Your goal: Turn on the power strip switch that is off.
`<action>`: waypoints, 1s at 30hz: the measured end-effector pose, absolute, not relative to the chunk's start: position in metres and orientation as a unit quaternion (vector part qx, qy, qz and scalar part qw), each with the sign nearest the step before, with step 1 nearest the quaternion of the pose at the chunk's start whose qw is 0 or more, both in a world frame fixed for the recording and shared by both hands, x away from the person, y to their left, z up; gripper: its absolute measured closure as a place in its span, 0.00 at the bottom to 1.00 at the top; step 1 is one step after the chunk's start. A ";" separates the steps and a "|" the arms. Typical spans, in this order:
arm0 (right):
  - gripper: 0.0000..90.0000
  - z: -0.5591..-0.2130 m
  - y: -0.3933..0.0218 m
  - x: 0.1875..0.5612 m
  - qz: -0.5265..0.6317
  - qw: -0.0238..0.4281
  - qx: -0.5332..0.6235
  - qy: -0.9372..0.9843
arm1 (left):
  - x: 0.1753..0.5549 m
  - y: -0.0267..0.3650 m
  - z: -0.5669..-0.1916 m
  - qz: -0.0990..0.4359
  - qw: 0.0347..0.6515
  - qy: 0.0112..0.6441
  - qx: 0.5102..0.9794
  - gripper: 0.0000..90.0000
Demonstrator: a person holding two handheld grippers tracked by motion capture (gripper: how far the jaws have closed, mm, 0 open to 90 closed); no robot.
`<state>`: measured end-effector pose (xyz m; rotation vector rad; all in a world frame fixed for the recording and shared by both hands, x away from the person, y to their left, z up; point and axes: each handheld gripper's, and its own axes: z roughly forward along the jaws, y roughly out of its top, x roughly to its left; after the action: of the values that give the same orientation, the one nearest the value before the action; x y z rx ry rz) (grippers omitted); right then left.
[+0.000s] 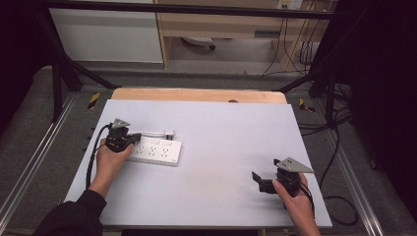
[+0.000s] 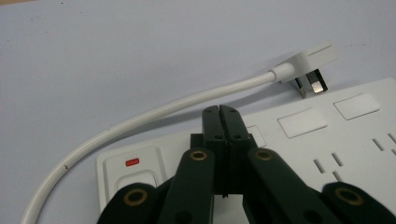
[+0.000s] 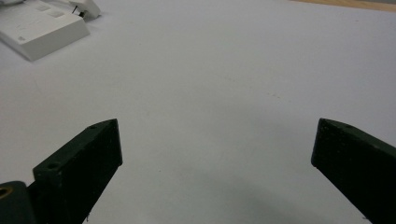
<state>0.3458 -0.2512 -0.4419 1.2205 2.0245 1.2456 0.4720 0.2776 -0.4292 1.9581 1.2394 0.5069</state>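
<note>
A white power strip (image 1: 155, 151) lies on the left half of the pale table. Its white cable (image 2: 140, 116) curves round to a white plug (image 2: 310, 63) lying beside the strip's far edge. My left gripper (image 1: 129, 140) is over the strip's left end, near the switch with a red mark (image 2: 132, 162). Its jaws are pressed together with nothing between them, the tips (image 2: 219, 112) over the strip's top face. My right gripper (image 1: 260, 181) rests low at the table's right front, jaws wide apart and empty. The strip (image 3: 39, 25) shows far off in the right gripper view.
The pale table sheet (image 1: 221, 147) lies on a wooden board (image 1: 196, 95). Black frame bars (image 1: 64, 69) and loose cables (image 1: 339, 147) run along both sides of the table. A wooden cabinet (image 1: 221, 24) stands behind.
</note>
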 end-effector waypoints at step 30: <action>0.02 -0.442 -0.251 0.346 0.456 0.230 0.444 0.736 | 0.472 0.278 -0.433 0.204 0.380 0.484 0.761 1.00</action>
<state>0.3462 -0.2506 -0.4418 1.2215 2.0259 1.2550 0.4722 0.2783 -0.4334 1.9434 1.2363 0.5215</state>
